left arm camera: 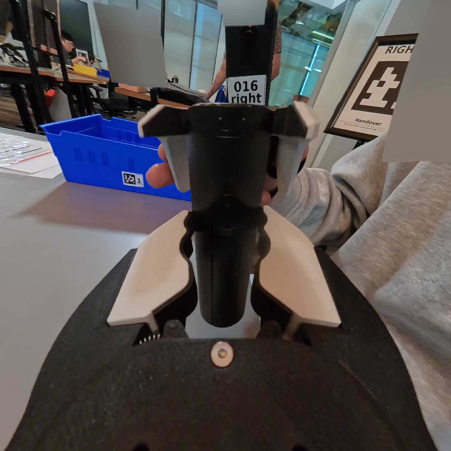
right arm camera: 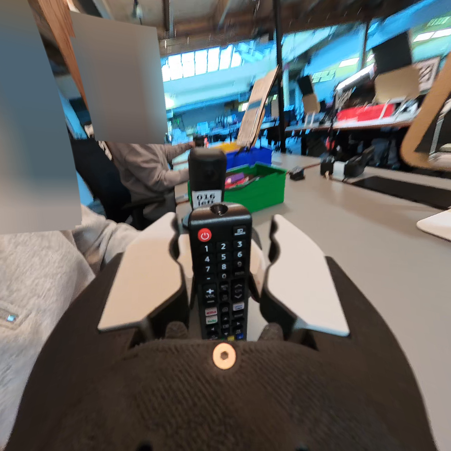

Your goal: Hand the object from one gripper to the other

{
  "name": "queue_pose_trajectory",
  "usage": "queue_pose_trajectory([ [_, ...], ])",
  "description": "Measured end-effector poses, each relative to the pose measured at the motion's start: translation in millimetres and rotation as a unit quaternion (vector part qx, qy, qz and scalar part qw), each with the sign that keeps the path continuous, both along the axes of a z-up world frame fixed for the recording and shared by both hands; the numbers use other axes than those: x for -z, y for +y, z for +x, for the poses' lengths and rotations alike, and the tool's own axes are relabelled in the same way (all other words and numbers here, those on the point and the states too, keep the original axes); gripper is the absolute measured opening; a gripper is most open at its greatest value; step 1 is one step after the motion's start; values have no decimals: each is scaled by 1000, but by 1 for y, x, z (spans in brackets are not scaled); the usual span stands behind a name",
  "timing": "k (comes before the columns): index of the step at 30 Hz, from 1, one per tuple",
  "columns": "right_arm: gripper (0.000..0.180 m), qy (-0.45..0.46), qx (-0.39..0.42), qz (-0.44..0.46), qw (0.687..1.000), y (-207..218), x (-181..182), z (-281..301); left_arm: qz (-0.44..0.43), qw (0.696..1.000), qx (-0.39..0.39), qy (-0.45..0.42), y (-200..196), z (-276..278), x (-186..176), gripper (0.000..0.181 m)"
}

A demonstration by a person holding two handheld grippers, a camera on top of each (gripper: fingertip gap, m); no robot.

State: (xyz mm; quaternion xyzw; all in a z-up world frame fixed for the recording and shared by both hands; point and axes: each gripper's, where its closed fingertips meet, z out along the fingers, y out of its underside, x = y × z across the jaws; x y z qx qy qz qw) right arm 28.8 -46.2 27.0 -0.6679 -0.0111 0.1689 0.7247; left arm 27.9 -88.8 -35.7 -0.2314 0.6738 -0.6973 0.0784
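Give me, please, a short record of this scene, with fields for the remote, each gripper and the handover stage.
remote: black, held above the table, buttons facing the right wrist camera
left gripper: shut on remote
right gripper: open, fingers either side of remote, gaps showing
stage: left alone holds it
bins: blue, green

We are seeing only the back of the remote (left arm camera: 224, 256) in the left wrist view, its upper part covering most of the right tool (left arm camera: 227, 136). In the right wrist view the remote's (right arm camera: 222, 275) bottom end is sinking behind the right tool's own body, and the lower buttons are blurring out. The left tool (right arm camera: 207, 175) is hiding behind the remote, so we are not telling its grip. The background benches (right arm camera: 366, 122) are smearing; the green bin's (right arm camera: 258, 188) contents are staying unreadable.
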Motion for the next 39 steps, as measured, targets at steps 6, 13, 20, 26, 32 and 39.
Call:
queue_pose_trajectory([
  [6,94,49,29,-3,998,-8,24,36,-40,999,-23,-5,22,6,-20,54],
  [13,99,27,-36,-91,995,21,79,-3,-41,998,-41,-28,37,6,-39,53],
  [20,70,8,-53,-103,993,28,86,-22,-67,997,-34,-18,37,3,-47,54],
  [26,53,6,-68,-87,994,24,82,-26,-71,997,-29,-16,34,2,-49,54],
  [32,52,-7,-62,-73,995,24,75,-28,-68,997,-37,-18,28,2,-53,66],
  [39,52,19,-35,-46,998,17,63,-8,-32,997,-65,-5,22,12,-36,113],
])
